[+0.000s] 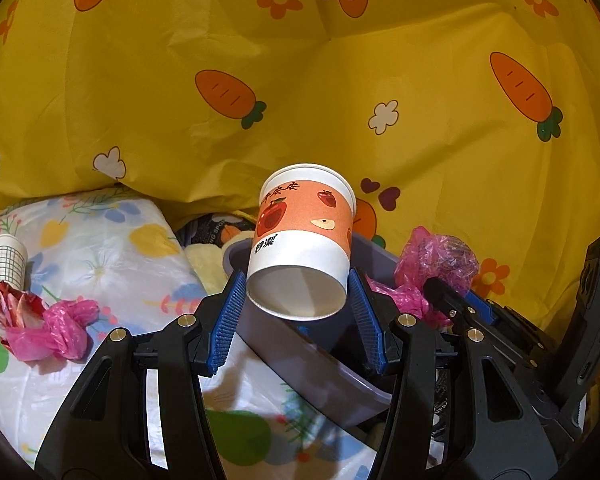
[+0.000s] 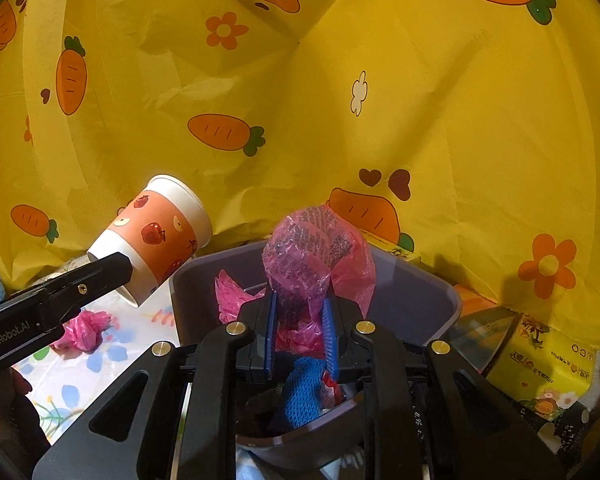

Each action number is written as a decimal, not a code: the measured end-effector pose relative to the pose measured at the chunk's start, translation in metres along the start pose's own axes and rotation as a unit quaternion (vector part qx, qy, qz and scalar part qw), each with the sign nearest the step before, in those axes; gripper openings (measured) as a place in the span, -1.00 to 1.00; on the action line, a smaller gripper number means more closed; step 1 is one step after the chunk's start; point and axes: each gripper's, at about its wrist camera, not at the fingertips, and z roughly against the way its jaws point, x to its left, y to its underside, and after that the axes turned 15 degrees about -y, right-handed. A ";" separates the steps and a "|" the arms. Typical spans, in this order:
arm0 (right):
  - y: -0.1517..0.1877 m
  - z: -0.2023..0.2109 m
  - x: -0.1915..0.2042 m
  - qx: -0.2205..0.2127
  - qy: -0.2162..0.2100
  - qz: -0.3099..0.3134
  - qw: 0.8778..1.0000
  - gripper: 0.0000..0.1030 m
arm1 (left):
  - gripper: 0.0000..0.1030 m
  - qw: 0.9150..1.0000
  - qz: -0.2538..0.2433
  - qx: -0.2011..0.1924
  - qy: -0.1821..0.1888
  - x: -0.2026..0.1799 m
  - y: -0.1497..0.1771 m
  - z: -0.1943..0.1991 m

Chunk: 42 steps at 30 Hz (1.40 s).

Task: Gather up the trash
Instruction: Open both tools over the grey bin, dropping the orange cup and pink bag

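The left gripper [image 1: 298,300] clamps the light, crushable orange-and-white paper cup [image 1: 304,240] near its base, at the grey plastic bin's [image 2: 416,300] ten o'clock, while the right gripper [image 2: 300,320] pinches a soft crumpled pink plastic bag [image 2: 316,256] above it.

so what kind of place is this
Probably a home bedroom: a yellow carrot-print sheet hangs behind, a floral pillow lies on bedding, and a small grey bin sits among snack boxes.
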 end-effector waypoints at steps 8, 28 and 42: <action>0.002 -0.009 -0.005 0.012 0.008 0.000 1.000 -0.59 | 0.01 1.000 -0.004 0.012 0.008 -0.005 0.002 -0.014; 0.006 -0.020 -0.014 0.025 0.015 -0.007 1.000 -0.55 | 0.01 0.999 -0.009 0.025 0.025 -0.014 0.005 -0.031; 0.010 -0.021 -0.019 0.028 0.021 -0.015 0.999 -0.18 | 0.36 0.999 0.002 0.025 0.033 -0.012 0.008 -0.032</action>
